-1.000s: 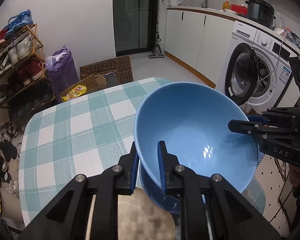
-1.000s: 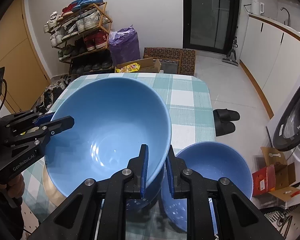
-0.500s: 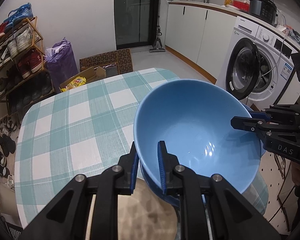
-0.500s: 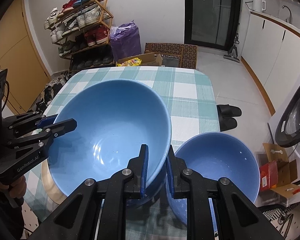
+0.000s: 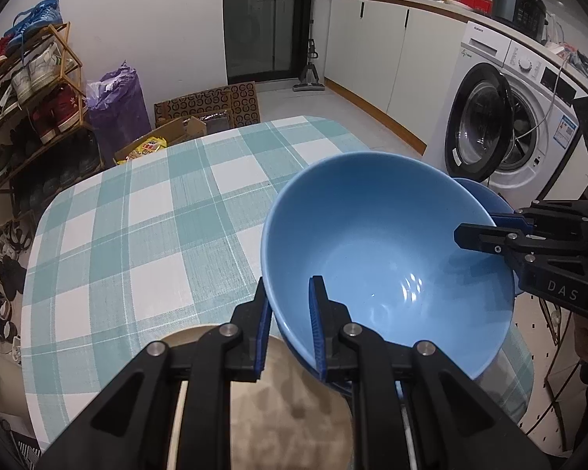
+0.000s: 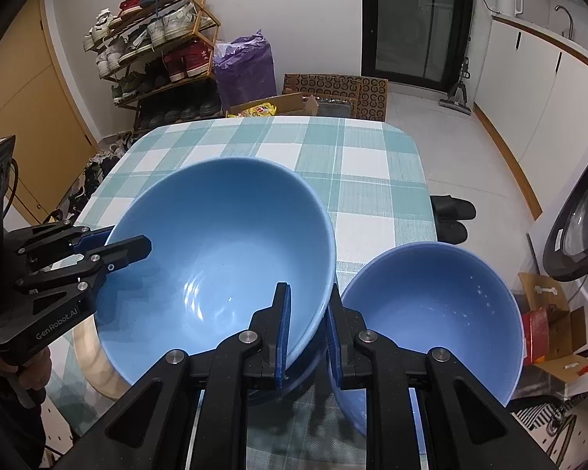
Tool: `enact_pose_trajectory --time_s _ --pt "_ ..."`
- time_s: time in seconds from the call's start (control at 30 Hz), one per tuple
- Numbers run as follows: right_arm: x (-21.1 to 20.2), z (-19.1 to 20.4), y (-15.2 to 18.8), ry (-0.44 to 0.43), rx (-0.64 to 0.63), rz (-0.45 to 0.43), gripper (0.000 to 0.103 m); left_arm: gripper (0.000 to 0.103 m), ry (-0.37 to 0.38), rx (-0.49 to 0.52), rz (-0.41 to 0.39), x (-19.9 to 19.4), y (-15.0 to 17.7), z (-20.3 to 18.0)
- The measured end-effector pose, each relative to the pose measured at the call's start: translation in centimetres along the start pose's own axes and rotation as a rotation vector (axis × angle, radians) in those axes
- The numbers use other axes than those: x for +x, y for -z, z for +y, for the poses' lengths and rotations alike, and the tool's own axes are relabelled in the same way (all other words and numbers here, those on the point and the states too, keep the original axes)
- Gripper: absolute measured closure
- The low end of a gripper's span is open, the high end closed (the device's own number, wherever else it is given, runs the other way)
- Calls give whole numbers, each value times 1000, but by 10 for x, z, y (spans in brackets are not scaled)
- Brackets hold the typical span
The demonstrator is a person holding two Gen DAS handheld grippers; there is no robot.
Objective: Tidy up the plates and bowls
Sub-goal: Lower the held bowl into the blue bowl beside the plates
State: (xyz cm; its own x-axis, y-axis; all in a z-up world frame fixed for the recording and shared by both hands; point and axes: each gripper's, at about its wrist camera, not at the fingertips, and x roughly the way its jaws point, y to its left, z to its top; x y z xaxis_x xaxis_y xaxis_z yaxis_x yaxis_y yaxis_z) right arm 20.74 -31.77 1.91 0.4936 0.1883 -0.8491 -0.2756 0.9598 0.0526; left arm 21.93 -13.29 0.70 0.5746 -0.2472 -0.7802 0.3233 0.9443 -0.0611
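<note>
Both grippers are clamped on opposite rims of the large light-blue ceramic bowl: the left gripper and the right gripper. The bowl hangs just above another blue bowl on the green-and-white checked table, beside a smaller blue bowl.

I am clamping my right gripper on the near rim of the large blue bowl, my left gripper pinching its far rim, a smaller blue bowl sitting just beside it on the checked tablecloth.
</note>
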Motion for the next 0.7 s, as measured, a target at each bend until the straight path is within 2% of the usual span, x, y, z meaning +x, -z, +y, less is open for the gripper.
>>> enact_pose_trajectory --time_s 0.7 --pt "16 15 15 82 -47 12 86 87 -26 8 27 18 13 -1"
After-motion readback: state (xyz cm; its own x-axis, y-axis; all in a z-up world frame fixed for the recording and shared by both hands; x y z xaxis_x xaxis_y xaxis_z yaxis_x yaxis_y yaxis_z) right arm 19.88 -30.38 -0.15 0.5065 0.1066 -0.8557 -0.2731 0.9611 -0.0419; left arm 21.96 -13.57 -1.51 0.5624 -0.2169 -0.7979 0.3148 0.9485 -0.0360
